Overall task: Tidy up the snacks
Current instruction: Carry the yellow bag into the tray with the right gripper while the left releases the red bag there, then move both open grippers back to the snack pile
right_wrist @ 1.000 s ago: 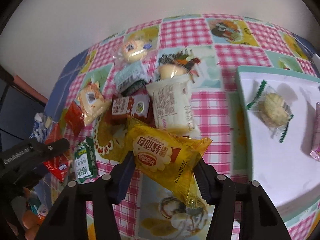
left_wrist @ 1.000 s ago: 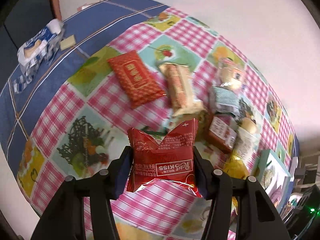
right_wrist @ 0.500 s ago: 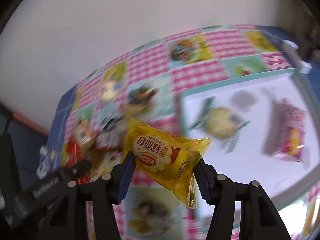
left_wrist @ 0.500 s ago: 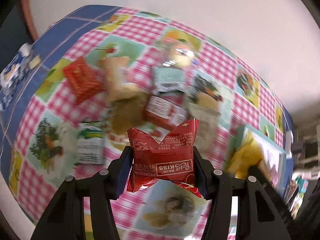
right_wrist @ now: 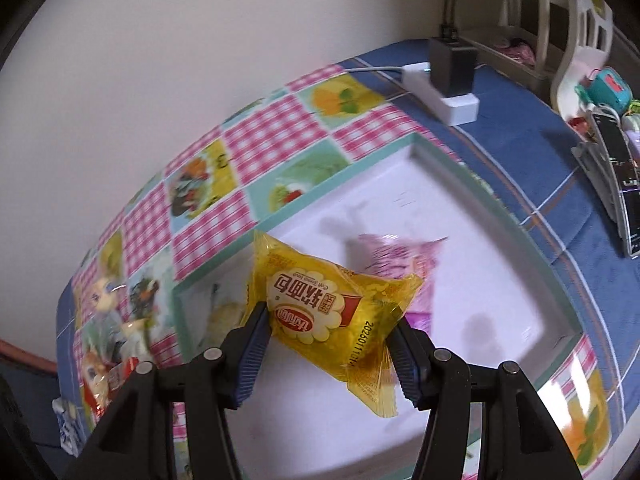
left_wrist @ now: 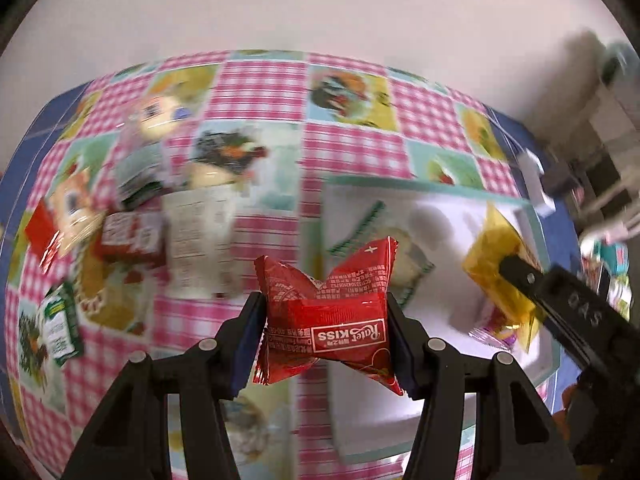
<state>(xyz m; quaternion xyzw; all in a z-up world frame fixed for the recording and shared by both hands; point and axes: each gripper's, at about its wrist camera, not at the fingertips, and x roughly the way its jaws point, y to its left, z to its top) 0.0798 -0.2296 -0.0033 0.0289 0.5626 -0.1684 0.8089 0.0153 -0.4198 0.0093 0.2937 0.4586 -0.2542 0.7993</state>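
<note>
Red foil fills the left gripper (left_wrist: 326,334): its jaws are closed onto a red snack packet (left_wrist: 326,312), pinching it at both sides so the middle puckers, and it hangs above the near left edge of the white tray (left_wrist: 452,216). The right gripper (right_wrist: 328,340) is likewise clamped on a yellow bread packet (right_wrist: 320,304), held over the tray's interior; from the left wrist view that same packet shows at the right, above the tray's far right part.

Already lying in the tray are a clear-wrapped biscuit with green edging (left_wrist: 412,264) and a pink packet (right_wrist: 400,264). The remaining loose snacks (left_wrist: 132,216) sit in a cluster on the tabletop to the left of the tray.

Risks, as I judge them: both packets are slick film gripped only at the sides, so one could slip or twist out before it is over the tray. The red packet is near the rim (left_wrist: 400,184), so letting go now might leave it straddling the edge or off on the cloth. Dropping the yellow one from height could land it on top of the pink packet rather than beside it.

A pink-checked oilcloth with fruit pictures (left_wrist: 260,84) covers the tabletop, with blue cloth beyond it. At the far right are a white power strip with a black adapter (right_wrist: 452,76) and a plain pale wall behind.
</note>
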